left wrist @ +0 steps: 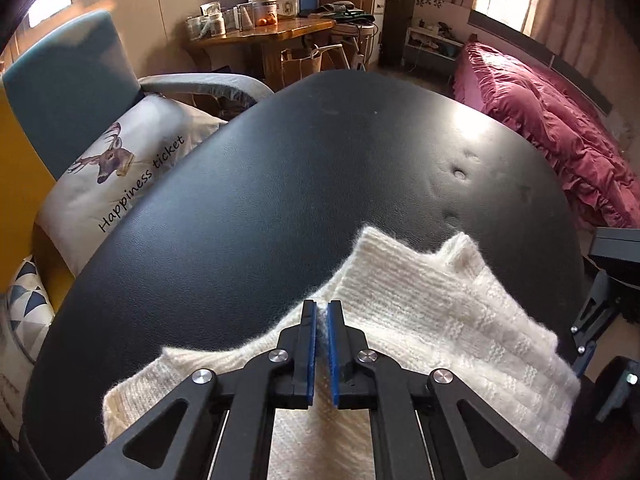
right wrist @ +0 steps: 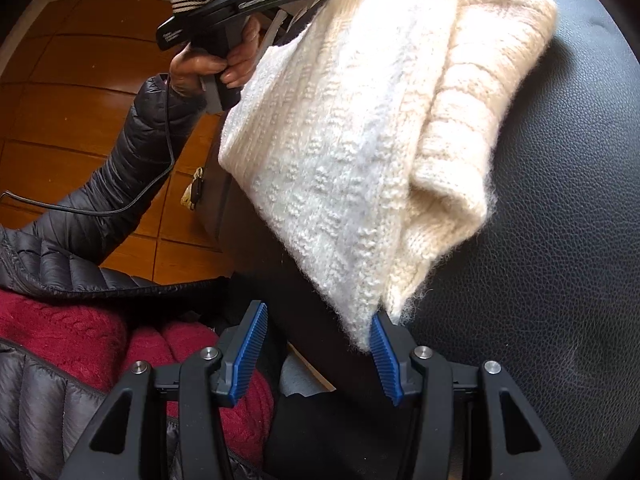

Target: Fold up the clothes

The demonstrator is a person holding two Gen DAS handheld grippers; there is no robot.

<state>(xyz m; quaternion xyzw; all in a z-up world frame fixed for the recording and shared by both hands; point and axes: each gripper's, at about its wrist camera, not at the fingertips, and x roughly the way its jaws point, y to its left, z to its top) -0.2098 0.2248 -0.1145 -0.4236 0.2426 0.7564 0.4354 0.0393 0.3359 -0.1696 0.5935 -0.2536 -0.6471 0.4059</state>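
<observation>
Fuzzy knit sweater (right wrist: 340,140), grained leatherette table (left wrist: 280,184)

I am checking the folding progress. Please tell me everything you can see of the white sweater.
The white sweater is a fuzzy, cream-white, textured knit, folded into layers. It lies on the black padded table, one edge hanging past the rim. The left gripper is shut on an upper edge; the open right gripper touches its lowest corner.
</observation>
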